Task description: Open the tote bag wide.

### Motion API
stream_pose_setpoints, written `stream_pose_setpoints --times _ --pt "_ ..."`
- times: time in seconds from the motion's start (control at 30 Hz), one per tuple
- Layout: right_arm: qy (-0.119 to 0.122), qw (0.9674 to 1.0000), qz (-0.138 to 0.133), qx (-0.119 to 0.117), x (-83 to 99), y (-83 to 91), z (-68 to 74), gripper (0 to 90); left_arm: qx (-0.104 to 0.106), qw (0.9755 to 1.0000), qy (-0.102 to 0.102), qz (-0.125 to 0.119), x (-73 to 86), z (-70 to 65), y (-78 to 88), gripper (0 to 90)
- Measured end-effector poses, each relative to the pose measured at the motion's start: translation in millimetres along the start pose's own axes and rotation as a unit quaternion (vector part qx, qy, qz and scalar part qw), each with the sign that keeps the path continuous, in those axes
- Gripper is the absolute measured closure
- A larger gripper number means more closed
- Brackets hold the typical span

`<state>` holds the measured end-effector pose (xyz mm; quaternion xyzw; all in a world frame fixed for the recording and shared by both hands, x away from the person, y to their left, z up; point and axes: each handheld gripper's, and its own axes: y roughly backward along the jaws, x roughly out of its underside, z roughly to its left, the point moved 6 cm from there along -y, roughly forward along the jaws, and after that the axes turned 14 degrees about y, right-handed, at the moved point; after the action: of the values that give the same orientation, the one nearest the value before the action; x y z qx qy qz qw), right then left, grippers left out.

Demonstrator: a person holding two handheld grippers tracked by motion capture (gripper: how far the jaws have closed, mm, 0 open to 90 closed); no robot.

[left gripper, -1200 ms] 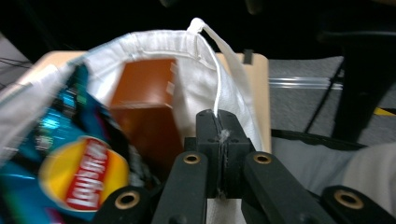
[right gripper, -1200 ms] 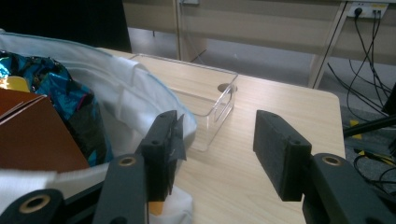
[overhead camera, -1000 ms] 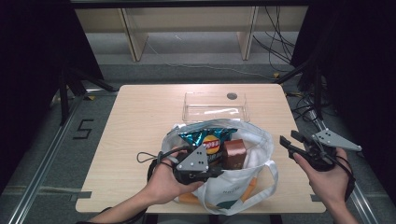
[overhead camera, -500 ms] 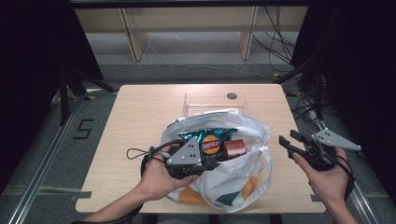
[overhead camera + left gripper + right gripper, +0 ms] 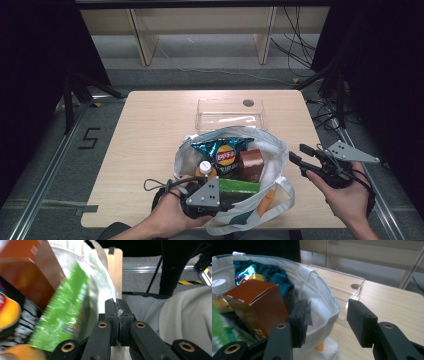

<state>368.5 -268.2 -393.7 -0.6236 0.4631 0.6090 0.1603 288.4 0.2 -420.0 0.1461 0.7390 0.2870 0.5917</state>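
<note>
We see a white fabric tote bag standing open near the front edge of the light wooden desk, toward its right half, packed with a blue foil crisp packet, a brown cardboard box, a bottle with a white cap and a flat green foil packet. The left gripper lies low at the bag's near rim, borne by a hand that comes in from the bottom edge with its palm cupped under the tool; in the left gripper view its jaws are pressed together on a pinch of the bag's white cloth, just beside the green packet. The right gripper is held level off the bag's right side, its hand resting at the desk's right front corner; its jaws have just been closing a little yet stand apart, straddling the bag's rim without pressing it. A clear plastic tray sits behind the bag
</note>
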Motion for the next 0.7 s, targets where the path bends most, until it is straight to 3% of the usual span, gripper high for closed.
stream_pose_setpoints --times 0.03,0.07,0.17,0.2,0.27,0.33,0.37,0.43,0.47,0.57,0.67,0.7 --pt "0.017 0.9998 0.005 -0.004 1.2 -1.5 -1.1 52.1 0.003 1.0 0.009 0.002 2.3 0.0 -2.8 88.3" --pt "0.003 0.9999 0.007 -0.013 1.4 -2.3 3.0 52.1 0.005 1.0 0.008 0.002 3.2 1.8 -4.9 88.3" --pt "0.006 0.9997 0.019 -0.013 4.2 -6.0 2.6 52.1 0.007 0.9998 0.02 0.003 5.5 5.3 -11.3 88.3" --pt "-0.002 0.9997 0.018 -0.013 5.2 -8.1 3.7 52.1 0.005 0.9998 0.016 0.006 6.3 7.7 -13.3 88.3" --pt "-0.002 0.9995 0.026 -0.02 8.5 -10.7 3.3 51.9 0.011 0.9995 0.025 0.013 10.2 9.8 -17.2 88.3" --pt "-0.016 0.999 0.034 -0.024 11.3 -13.3 4.5 51.6 0.008 0.9992 0.036 0.015 15.4 12.8 -21.7 88.3" --pt "0.003 0.9991 0.038 -0.021 13.9 -13.9 1.1 51.5 0.009 0.9987 0.046 0.02 19.6 13.8 -24.6 88.3" --pt "-0.016 0.999 0.036 -0.021 15.7 -15.8 3.2 51.5 0.007 0.9983 0.051 0.027 25.5 16.0 -28.8 88.3" --pt "-0.002 0.9983 0.053 -0.025 19.3 -13.7 1.7 51.5 0.007 0.9979 0.056 0.032 28.8 17.3 -31.1 88.3" --pt "-0.018 0.9982 0.051 -0.025 19.6 -15.9 2.9 51.6 0.004 0.9971 0.063 0.044 37.3 21.6 -38.0 88.3" --pt "-0.011 0.998 0.053 -0.032 21.8 -17.9 4.3 51.5 0.003 0.9966 0.064 0.051 41.5 23.4 -42.7 88.3" --pt "-0.023 0.9978 0.055 -0.027 20.7 -18.1 5.4 51.5 0.003 0.9962 0.07 0.052 42.3 23.5 -43.5 88.3"
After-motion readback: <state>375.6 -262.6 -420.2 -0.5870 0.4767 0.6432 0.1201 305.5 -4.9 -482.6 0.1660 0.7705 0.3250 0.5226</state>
